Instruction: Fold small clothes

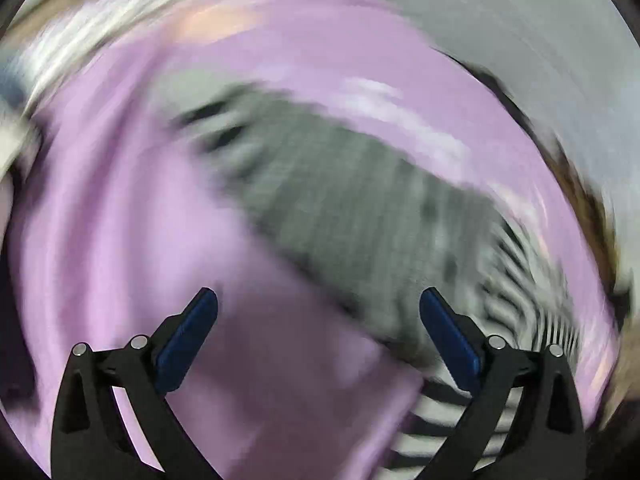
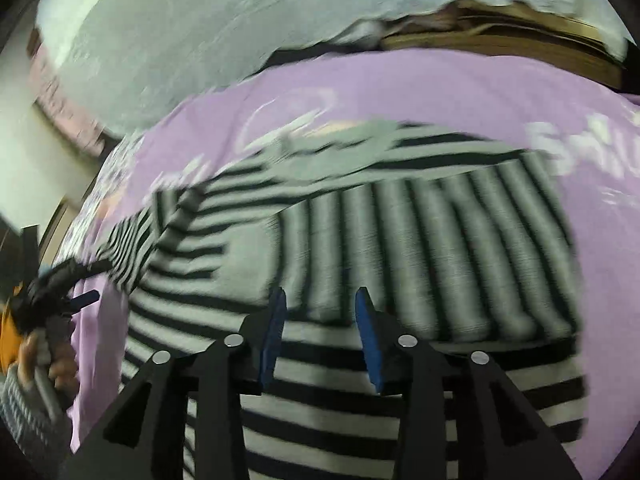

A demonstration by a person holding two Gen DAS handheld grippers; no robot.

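The left gripper [image 1: 318, 300] hangs with its jaws spread wide, holding nothing, above the lilac sheet [image 1: 120, 220]. The black-and-white striped garment [image 2: 400, 240] lies partly folded across the sheet's middle, one sleeve trailing toward the left edge. The right gripper [image 2: 320, 300] hovers over it, jaws partly parted and holding nothing. Bare lilac borders the garment's far and right sides.

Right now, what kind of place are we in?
Probably a bedroom, with folding done on a bed. A striped garment lies on a printed lilac sheet, with a pale rumpled blanket behind it. Motion blur leaves the rest unclear.
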